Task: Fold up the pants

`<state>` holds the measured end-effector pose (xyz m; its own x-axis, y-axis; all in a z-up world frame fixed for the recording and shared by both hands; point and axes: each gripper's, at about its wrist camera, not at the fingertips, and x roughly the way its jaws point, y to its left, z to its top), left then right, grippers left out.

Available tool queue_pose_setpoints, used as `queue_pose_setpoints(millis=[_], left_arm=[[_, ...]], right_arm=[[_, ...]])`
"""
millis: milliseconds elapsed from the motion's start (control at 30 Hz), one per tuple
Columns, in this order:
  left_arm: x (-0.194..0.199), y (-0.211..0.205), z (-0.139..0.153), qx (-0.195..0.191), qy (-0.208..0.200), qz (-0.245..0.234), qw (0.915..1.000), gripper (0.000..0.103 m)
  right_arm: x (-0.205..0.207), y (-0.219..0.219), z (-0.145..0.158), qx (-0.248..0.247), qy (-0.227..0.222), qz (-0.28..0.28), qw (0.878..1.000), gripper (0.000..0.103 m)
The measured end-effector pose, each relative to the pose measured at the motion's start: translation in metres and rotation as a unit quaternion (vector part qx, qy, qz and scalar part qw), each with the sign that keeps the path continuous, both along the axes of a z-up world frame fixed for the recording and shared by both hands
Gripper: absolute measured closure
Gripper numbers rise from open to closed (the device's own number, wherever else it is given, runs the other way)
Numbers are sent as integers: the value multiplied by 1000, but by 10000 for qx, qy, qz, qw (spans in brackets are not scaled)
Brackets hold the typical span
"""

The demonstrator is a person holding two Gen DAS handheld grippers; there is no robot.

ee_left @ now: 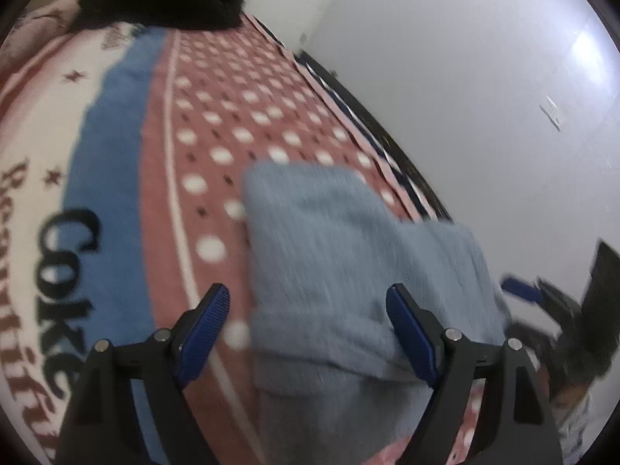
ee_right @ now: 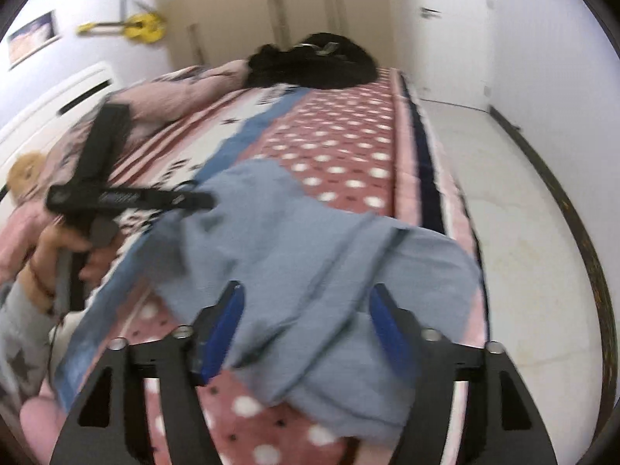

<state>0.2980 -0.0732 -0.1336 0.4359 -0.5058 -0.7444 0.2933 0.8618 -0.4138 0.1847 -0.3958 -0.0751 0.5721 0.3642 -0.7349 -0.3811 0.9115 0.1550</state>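
Observation:
The light blue-grey pants point(ee_left: 329, 240) lie bunched in loose folds on the bedspread, close to the bed's right edge. My left gripper point(ee_left: 306, 298) hovers over their near end with its jaws wide apart, and the blue right pad point(ee_left: 410, 333) sits against the cloth. My right gripper point(ee_right: 306, 294) stands open above the pants point(ee_right: 290, 232); cloth lies between its blue pads, which do not press on it. In the right wrist view a hand point(ee_right: 58, 248) holds the left gripper point(ee_right: 201, 201) at the pants' left edge.
The bedspread point(ee_left: 232, 124) is red with white dots, a blue band and black lettering. A black garment heap point(ee_right: 314, 62) and a pink blanket point(ee_right: 186, 85) lie at the far end. White floor point(ee_right: 523, 252) runs along the bed's right side.

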Motion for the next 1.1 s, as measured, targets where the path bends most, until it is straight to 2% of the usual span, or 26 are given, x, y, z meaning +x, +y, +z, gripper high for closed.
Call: queue_pose_setpoints(millis=[100, 133, 200, 333, 500, 600, 700, 900, 967, 1000, 1033, 1100], left_arm=[[-12, -3, -10, 369, 6, -94, 9993, 26], [-16, 0, -13, 295, 64, -128, 9995, 30], [-24, 8, -18, 140, 196, -170, 9996, 32], [-32, 17, -13, 147, 151, -173, 9996, 32], [-30, 28, 5, 62, -224, 34, 9997, 32], [-23, 37, 11, -151, -377, 100, 9991, 32], [-10, 40, 10, -84, -408, 106, 9991, 32], [-8, 40, 3, -373, -338, -35, 9987, 32], [-10, 41, 4, -338, -437, -86, 9984, 32], [-13, 43, 7, -304, -502, -104, 9982, 32], [-15, 46, 8, -264, -556, -111, 9980, 32], [-19, 49, 13, -152, -664, -172, 9975, 32]], right_arm=[[5, -4, -13, 113, 194, -116, 9997, 37], [5, -2, -15, 117, 183, -147, 9997, 37], [2, 1, -13, 102, 52, -131, 9998, 37], [-4, 15, -6, 159, -56, 80, 9998, 37], [-13, 35, 2, 151, -260, 385, 9988, 37], [-18, 50, 7, 227, -390, 600, 9972, 37], [-21, 71, 8, 265, -390, 1014, 9937, 37], [-16, 120, -14, -222, -381, 1404, 9891, 39], [-13, 129, -23, -504, -416, 1377, 9883, 64], [-11, 131, -26, -733, -455, 1245, 9885, 94], [-9, 126, -25, -783, -514, 1104, 9895, 101], [-4, 111, -20, -488, -512, 887, 9935, 102]])
